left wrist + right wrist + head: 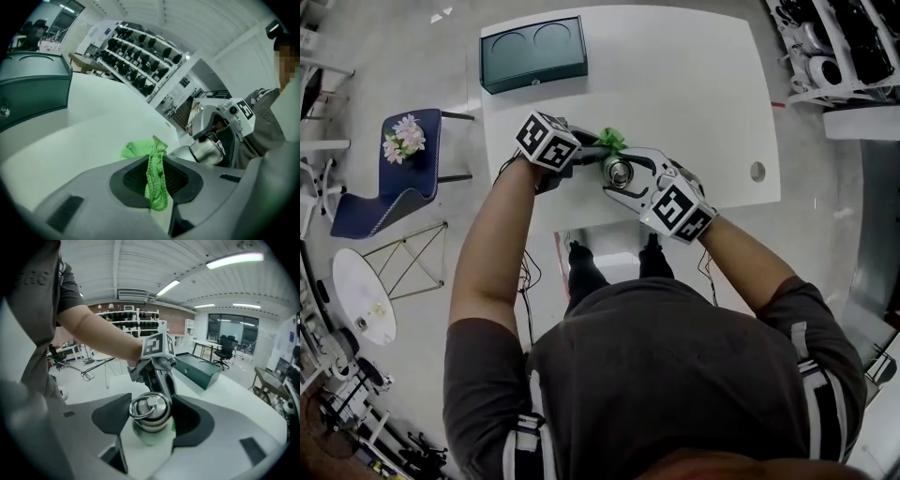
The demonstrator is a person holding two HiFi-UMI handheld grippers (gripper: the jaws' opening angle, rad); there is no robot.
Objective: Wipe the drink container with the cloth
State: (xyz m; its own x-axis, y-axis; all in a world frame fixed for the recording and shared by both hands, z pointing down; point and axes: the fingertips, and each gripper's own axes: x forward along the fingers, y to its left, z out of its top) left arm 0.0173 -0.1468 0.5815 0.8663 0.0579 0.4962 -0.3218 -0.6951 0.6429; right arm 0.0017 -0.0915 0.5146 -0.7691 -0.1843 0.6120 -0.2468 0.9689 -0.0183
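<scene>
- Blue chair (356,202) far left on the floor, off the table, pink flowers (403,138) on its seat.
- Dark green box (532,53) at the far left corner of the white table (703,84), well apart from both grippers.
- Left gripper (157,187): jaws clenched on the green cloth (156,180). A strip is pinched between the pads and the rest is bunched out past the tips.
- Cloth bunch is just beside the drink container (619,172), on its far side in the head view. Can't tell whether they actually touch.
- Drink container: metal lid with a ring handle, lid end towards the right gripper's camera. It sits over the near-middle of the table, between the two grippers.
- Right gripper (150,418): jaws grasping the drink container just under the lid, one pad on each side.
- Shelving rack (834,47) beyond the table's right edge.
</scene>
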